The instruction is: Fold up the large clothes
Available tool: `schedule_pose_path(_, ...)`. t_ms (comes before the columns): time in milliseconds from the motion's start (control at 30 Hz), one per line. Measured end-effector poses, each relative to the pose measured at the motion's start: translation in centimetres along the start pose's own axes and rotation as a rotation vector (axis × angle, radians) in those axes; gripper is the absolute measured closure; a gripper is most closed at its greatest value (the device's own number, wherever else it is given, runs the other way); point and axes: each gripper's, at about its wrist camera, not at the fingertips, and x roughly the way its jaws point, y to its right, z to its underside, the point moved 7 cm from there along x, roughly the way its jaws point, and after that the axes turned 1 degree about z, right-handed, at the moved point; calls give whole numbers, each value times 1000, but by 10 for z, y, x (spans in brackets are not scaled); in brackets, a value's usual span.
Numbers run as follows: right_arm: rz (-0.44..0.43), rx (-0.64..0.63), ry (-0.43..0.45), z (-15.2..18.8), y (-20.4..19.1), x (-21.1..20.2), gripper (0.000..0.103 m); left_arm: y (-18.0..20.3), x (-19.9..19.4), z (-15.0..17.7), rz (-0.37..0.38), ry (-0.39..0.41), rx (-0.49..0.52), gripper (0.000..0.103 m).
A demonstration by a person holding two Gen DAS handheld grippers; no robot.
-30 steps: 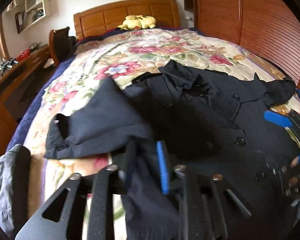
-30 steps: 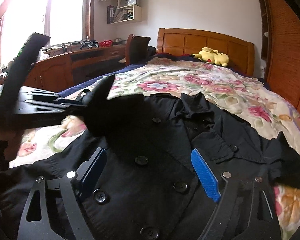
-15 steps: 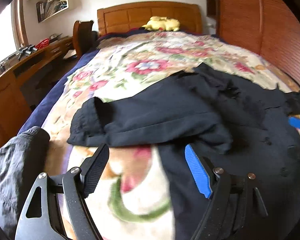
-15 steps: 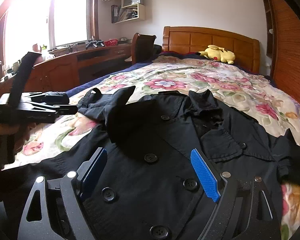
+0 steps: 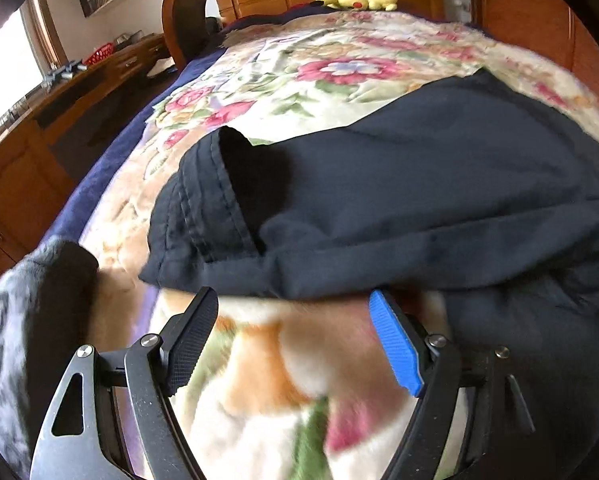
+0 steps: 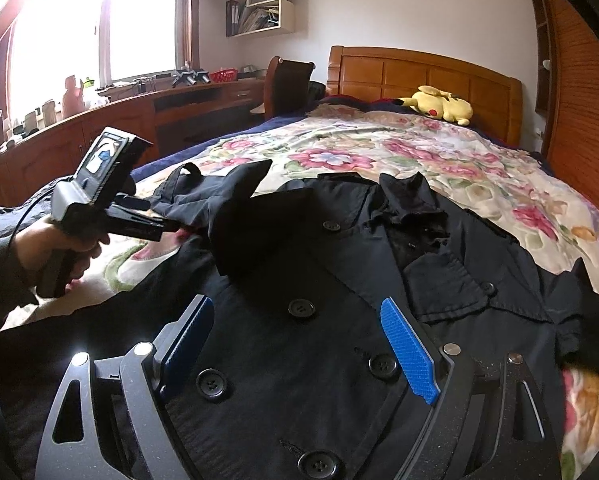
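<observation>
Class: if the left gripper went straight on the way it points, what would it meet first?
Probably the folded sleeve of the black coat; the left gripper stands open just short of its edge, above the floral blanket.

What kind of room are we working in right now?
A bedroom, most likely: the black coat lies on a bed with a floral blanket and wooden headboard, a yellow plush toy by it, and a built-in wooden desk under the window.

coat (image 6: 331,280): black, with black buttons
sleeve (image 5: 379,208): black, stitched cuff
bedspread (image 6: 439,160): cream with pink and red flowers, green leaves
sheet under it (image 5: 111,168): dark blue
headboard (image 6: 419,76): orange-brown wood
plush toy (image 6: 439,106): yellow, red cheek
right gripper (image 6: 295,348): black frame, blue pads
basket on the desk (image 6: 223,76): red
</observation>
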Motion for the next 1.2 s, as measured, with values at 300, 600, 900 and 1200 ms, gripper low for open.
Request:
schedule_pose_path(300, 1, -5, -4, 0, -1, 1, 16, 0, 10, -8, -27, -1, 29, 84)
schedule_pose_path(600, 3, 5, 8, -1, 0, -3, 16, 17, -49, -30, -16, 136, 36, 100)
schedule_pose_path(900, 19, 24, 44, -5, 7, -18, 16, 83, -117, -45, 131, 236, 93, 100)
schedule_pose_path(1200, 94, 54, 78, 0, 28, -35, 16, 145, -149, -32, 273, 272, 124, 100)
